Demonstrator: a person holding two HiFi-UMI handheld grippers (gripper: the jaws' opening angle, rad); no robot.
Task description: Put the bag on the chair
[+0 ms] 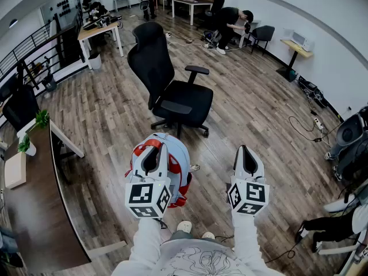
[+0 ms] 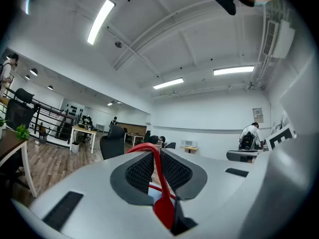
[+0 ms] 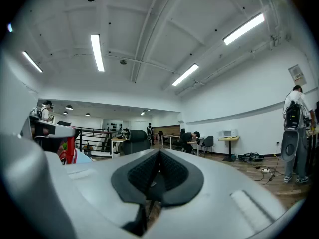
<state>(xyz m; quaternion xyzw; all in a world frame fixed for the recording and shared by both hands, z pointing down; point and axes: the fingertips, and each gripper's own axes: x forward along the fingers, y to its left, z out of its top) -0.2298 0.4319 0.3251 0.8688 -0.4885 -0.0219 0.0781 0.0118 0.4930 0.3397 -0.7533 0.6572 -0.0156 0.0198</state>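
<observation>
Backpack (image 1: 179,161), light blue with red trim, hangs from our left gripper (image 1: 153,149), whose jaws are clamped on its red carry strap (image 2: 155,158). It is held over the floor (image 1: 259,114), short of the black office chair (image 1: 150,56) ahead. Our right gripper (image 1: 247,150) is pinched together on nothing. We should carry the pack over the seat (image 1: 187,99), clear of the armrest (image 1: 196,69), and lower it until the seat bears it before letting go. The left gripper's body covers much of the pack, and its underside is hidden.

Bright overhead strip lights (image 2: 101,21), fisheye-warped edges.
</observation>
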